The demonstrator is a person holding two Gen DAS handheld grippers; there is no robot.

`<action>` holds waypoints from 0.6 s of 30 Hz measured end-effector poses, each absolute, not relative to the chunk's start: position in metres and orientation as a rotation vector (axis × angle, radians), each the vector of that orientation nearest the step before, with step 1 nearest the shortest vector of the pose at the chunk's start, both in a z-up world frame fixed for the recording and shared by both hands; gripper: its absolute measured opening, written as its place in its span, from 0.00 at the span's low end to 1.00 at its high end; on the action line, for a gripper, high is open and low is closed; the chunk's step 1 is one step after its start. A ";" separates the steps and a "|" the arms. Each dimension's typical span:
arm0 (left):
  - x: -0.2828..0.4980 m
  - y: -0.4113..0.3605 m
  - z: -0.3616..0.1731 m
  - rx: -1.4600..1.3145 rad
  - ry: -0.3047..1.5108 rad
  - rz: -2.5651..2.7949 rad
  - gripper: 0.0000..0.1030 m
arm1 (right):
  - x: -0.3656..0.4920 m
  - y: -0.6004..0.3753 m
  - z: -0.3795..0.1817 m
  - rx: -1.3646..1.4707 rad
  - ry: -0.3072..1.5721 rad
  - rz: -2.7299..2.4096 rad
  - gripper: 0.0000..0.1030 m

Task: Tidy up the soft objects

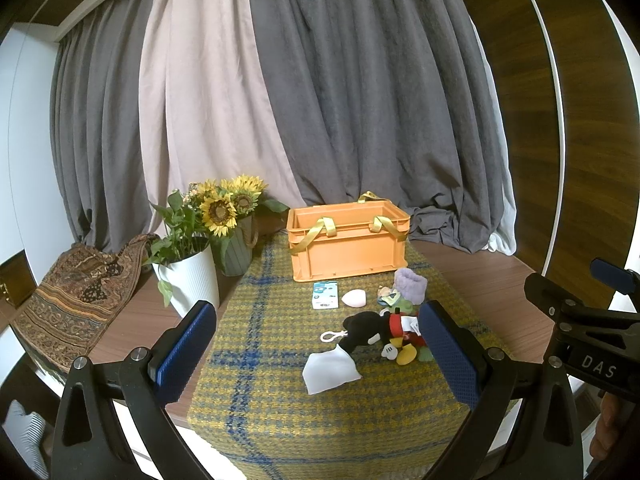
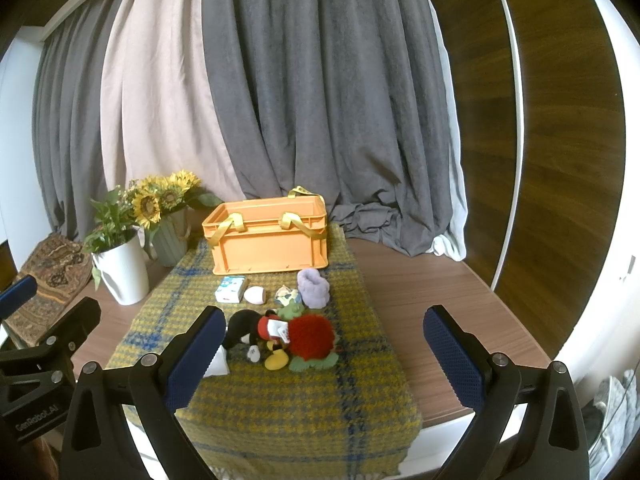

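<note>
An orange crate point(image 1: 348, 246) point(image 2: 270, 246) with yellow straps stands at the back of a yellow-and-blue checked cloth point(image 1: 280, 380) point(image 2: 280, 400). In front of it lie a black-and-red mouse plush point(image 1: 376, 330) point(image 2: 256, 330), a red fuzzy piece point(image 2: 312, 336), a lilac fuzzy item point(image 1: 410, 284) point(image 2: 314, 286), a white cloth point(image 1: 330, 370), a pale pink oval point(image 1: 354, 298) point(image 2: 255, 294) and a tissue pack point(image 1: 325, 294) point(image 2: 230, 289). My left gripper point(image 1: 316, 360) is open and empty, above the cloth's near part. My right gripper point(image 2: 324, 360) is open and empty, to the right.
A white pot with a green plant point(image 1: 192, 276) point(image 2: 122, 268) and a green vase of sunflowers point(image 1: 236, 248) point(image 2: 170, 240) stand left of the crate. A patterned fabric point(image 1: 72, 300) lies at far left. Grey and pink curtains point(image 1: 320, 100) hang behind. The wooden table edge point(image 2: 440, 416) is near.
</note>
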State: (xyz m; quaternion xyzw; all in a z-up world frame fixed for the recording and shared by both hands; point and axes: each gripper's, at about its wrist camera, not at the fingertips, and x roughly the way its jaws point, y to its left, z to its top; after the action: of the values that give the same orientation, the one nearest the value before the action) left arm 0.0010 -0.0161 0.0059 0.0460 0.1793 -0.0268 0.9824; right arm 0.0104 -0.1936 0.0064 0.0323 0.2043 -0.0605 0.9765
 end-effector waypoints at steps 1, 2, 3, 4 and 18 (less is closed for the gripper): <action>0.001 -0.016 0.006 0.092 0.360 -0.054 1.00 | 0.010 -0.194 0.006 0.066 0.412 -0.121 0.98; 0.001 -0.016 0.006 0.093 0.360 -0.053 1.00 | 0.010 -0.194 0.006 0.066 0.412 -0.120 0.98; 0.001 -0.016 0.006 0.093 0.360 -0.053 1.00 | 0.010 -0.194 0.006 0.065 0.413 -0.120 0.98; 0.001 -0.016 0.006 0.092 0.360 -0.053 1.00 | 0.010 -0.194 0.006 0.065 0.413 -0.120 0.98; 0.003 -0.019 0.002 0.089 0.374 -0.054 1.00 | 0.015 -0.197 0.002 0.069 0.423 -0.118 0.98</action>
State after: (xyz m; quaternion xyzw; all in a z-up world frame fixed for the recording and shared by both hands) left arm 0.0033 -0.0186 0.0022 0.0441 0.1858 -0.0270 0.9812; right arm 0.0150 -0.1973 0.0016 0.0340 0.2096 -0.0584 0.9754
